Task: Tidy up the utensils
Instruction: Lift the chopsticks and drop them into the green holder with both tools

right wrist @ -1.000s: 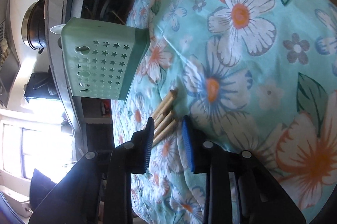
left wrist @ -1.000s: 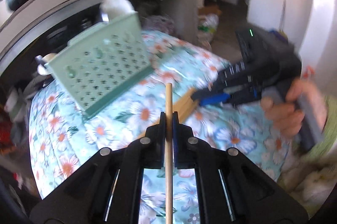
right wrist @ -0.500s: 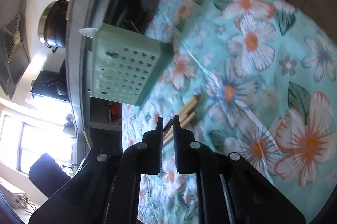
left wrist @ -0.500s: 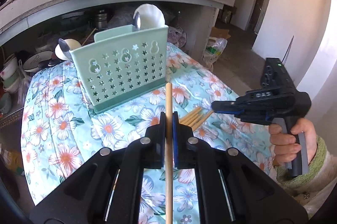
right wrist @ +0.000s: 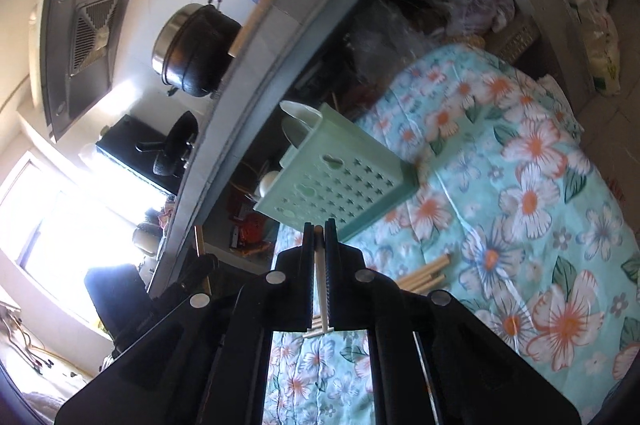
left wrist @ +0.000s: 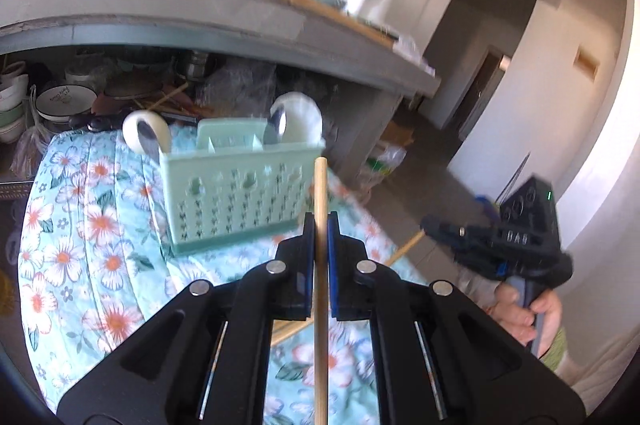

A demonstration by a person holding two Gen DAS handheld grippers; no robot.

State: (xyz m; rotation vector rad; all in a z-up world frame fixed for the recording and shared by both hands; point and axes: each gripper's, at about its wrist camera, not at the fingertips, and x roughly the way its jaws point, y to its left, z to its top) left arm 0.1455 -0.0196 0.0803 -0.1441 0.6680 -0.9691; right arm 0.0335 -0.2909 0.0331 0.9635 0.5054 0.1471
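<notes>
Looking along the left gripper (left wrist: 319, 221), its jaws were clamped on one wooden chopstick (left wrist: 320, 305), which rose upright between the pads; its lower end ran out of the bottom of the view. To the left and beyond stood the green utensil basket (left wrist: 236, 193) on the flowered cloth (left wrist: 80, 245), smeared by motion, so its star holes read only as streaks. Two white spoons (left wrist: 146, 139) rose from it, one at the left end and one at the right, their handles hidden inside. Below the gripper's body a piece of another chopstick showed on the cloth, the rest covered. Farther right the right gripper (left wrist: 430, 225) was blurred, a hand (left wrist: 520, 309) wrapped round its grip, and one chopstick (left wrist: 404, 249) slanted down from its tip; the jaws themselves could not be made out from that side.

From the right wrist camera, the right gripper (right wrist: 319, 229) was closed on a chopstick (right wrist: 319, 265), seen as a pale strip between the pads. The basket (right wrist: 336, 181) lay just past the fingertips, near the cloth's far edge. About three loose chopsticks (right wrist: 424, 273) lay on the cloth (right wrist: 520, 185) to the right, partly hidden behind the finger, with more ends showing under the jaws; an exact count could not be made.
</notes>
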